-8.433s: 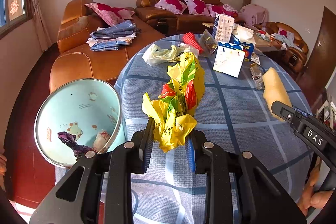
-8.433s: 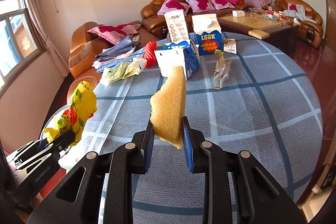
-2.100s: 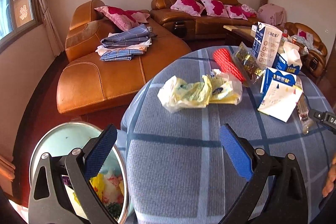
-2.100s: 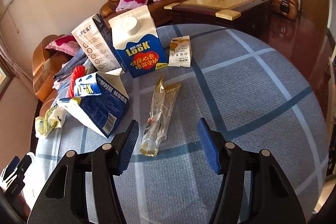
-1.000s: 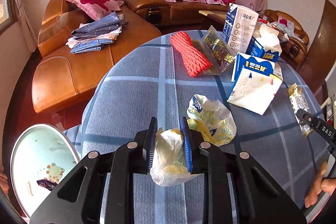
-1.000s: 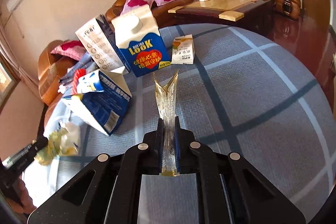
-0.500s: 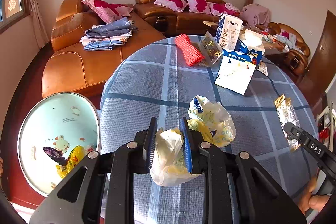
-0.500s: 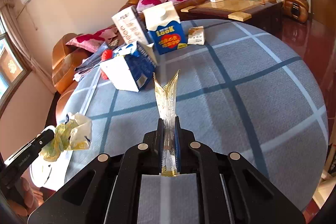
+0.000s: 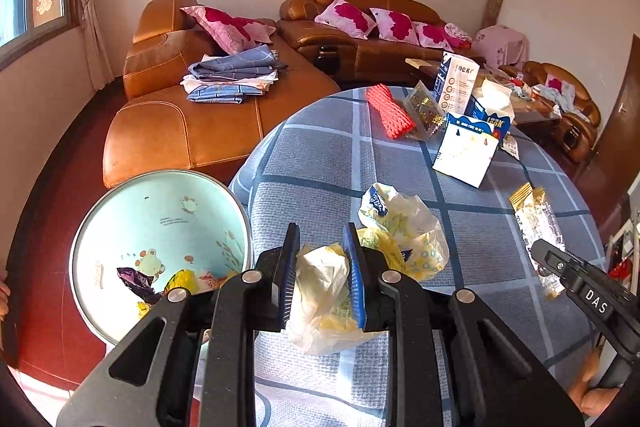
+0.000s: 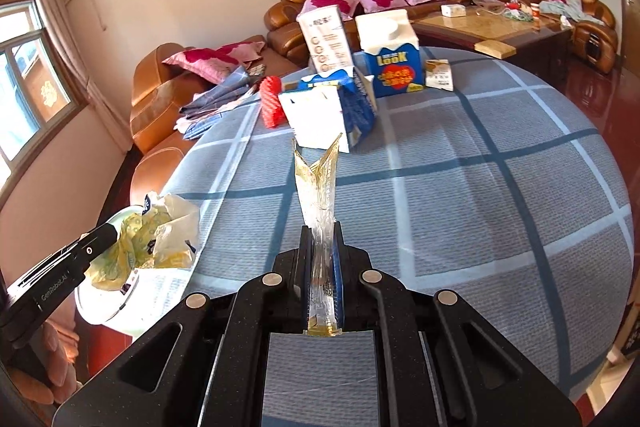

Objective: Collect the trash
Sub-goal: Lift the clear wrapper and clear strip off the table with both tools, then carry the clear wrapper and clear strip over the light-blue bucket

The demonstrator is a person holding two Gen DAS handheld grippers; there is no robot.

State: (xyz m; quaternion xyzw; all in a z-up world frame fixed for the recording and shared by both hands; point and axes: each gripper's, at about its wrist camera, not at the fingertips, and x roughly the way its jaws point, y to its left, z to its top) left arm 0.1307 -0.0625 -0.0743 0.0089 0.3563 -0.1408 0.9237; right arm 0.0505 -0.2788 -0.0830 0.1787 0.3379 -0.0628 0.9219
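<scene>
My left gripper (image 9: 319, 239) is shut on a crumpled pale yellow plastic bag (image 9: 404, 227), held just above the table's near left edge. The bag bulges out to the right of the fingers. Left of it on the floor stands a light blue trash bin (image 9: 160, 211) with several wrappers inside. My right gripper (image 10: 322, 227) is shut on a clear, gold-tipped snack wrapper (image 10: 318, 179) that sticks up from the jaws. In the right wrist view the left gripper (image 10: 108, 235) and its bag (image 10: 160, 231) show at the lower left. The right gripper's tip (image 9: 540, 247) and wrapper (image 9: 538, 223) appear in the left wrist view.
The round table has a blue checked cloth (image 10: 480, 187). Far across it stand milk cartons (image 10: 390, 63), a tipped white and blue carton (image 9: 466, 151), a red foam net (image 9: 388, 111) and a small sachet (image 10: 440, 75). An orange leather sofa (image 9: 180, 123) with folded clothes lies beyond the bin.
Both grippers have drawn back towards the near left of the table with their loads. The bin now fills more of the left wrist view, and the cartons look farther off.
</scene>
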